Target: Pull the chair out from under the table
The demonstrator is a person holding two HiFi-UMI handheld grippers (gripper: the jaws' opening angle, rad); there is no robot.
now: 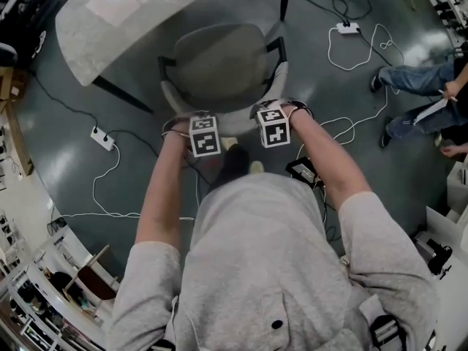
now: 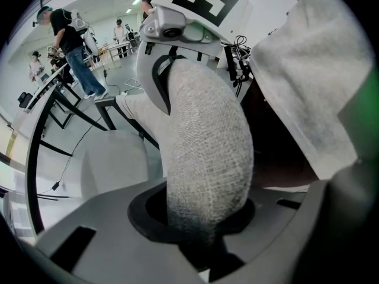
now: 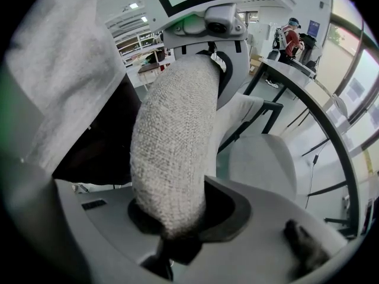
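Chair point(image 1: 219, 64) sits upper centre of the head view, with the seat's far edge right by the table point(image 1: 110, 20) at upper left. Left gripper point(image 1: 193, 120) is clamped on the backrest point(image 1: 234, 119) top edge, left of centre. Right gripper point(image 1: 272, 111) is clamped on it right of centre. In both gripper views the grey fabric rail fills the jaws (left gripper point(image 2: 201, 220), right gripper point(image 3: 172, 220)). Cables point(image 1: 110, 174) lie on the floor at left.

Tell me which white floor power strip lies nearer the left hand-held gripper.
The power strip left of the chair, by the slanted table leg; the other strip lies beyond the chair, far right.
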